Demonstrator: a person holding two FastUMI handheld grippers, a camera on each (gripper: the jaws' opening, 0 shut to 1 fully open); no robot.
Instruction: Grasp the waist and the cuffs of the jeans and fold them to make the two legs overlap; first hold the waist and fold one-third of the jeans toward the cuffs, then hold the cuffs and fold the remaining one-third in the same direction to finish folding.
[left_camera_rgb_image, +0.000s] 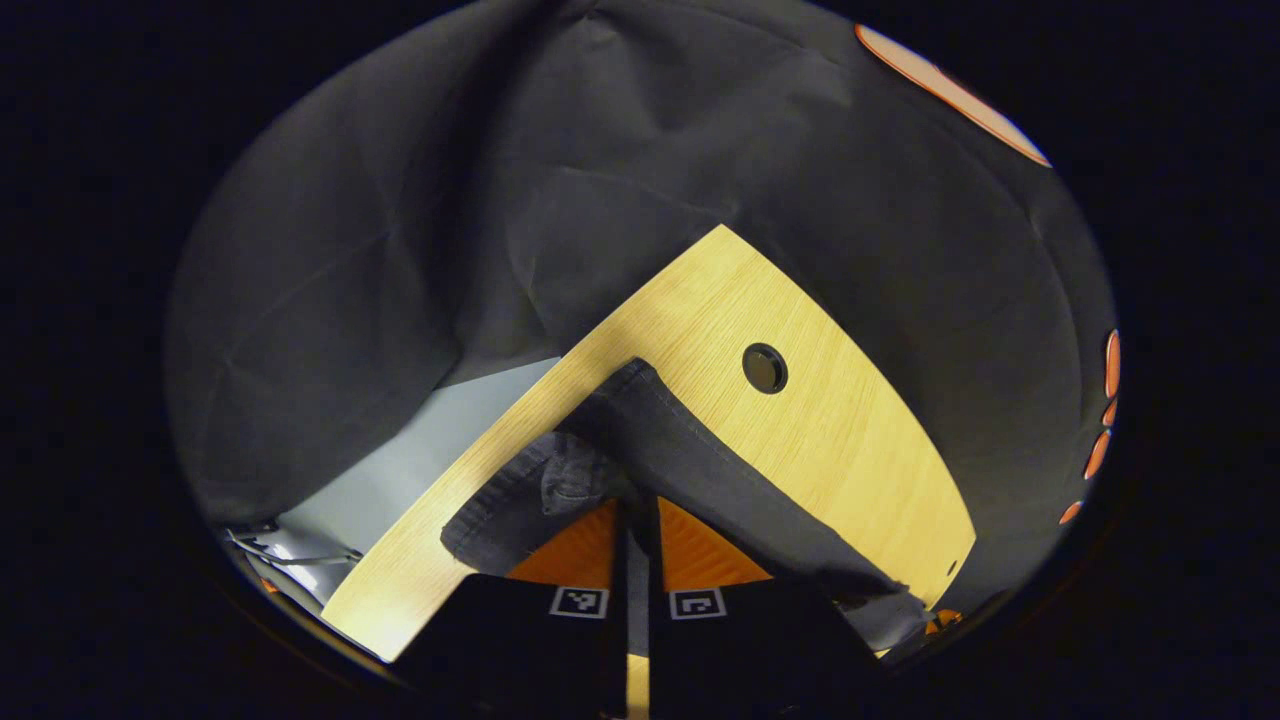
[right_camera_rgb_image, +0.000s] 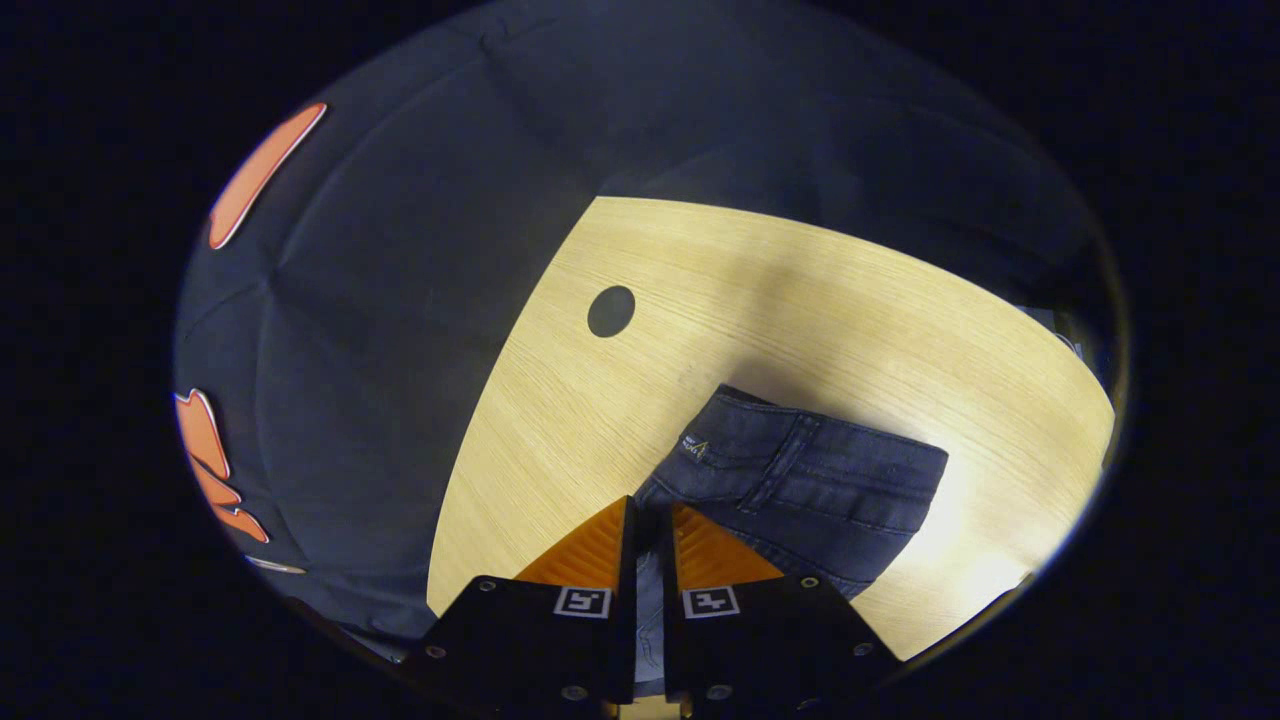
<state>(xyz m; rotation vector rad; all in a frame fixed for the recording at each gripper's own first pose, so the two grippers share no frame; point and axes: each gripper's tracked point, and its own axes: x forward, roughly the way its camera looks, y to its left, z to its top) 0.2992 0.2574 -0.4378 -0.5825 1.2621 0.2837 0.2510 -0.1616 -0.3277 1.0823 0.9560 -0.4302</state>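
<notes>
Dark jeans lie on a light wooden table. In the left gripper view the cuff end of the jeans (left_camera_rgb_image: 690, 450) runs out from between the orange fingers, and my left gripper (left_camera_rgb_image: 636, 505) is shut on the cuffs, with a bunched fold of cloth just left of the tips. In the right gripper view the waist end of the jeans (right_camera_rgb_image: 800, 485), with a back pocket and belt loop, spreads out ahead and to the right. My right gripper (right_camera_rgb_image: 652, 508) is shut on the waist edge, denim showing in the narrow gap between its fingers.
The table (right_camera_rgb_image: 800, 290) has a round cable hole (right_camera_rgb_image: 611, 311) (left_camera_rgb_image: 765, 368) beyond the jeans. Black cloth walls close in behind the table. Past the table's left edge in the left gripper view lie pale floor (left_camera_rgb_image: 400, 480) and some metal parts (left_camera_rgb_image: 270, 550).
</notes>
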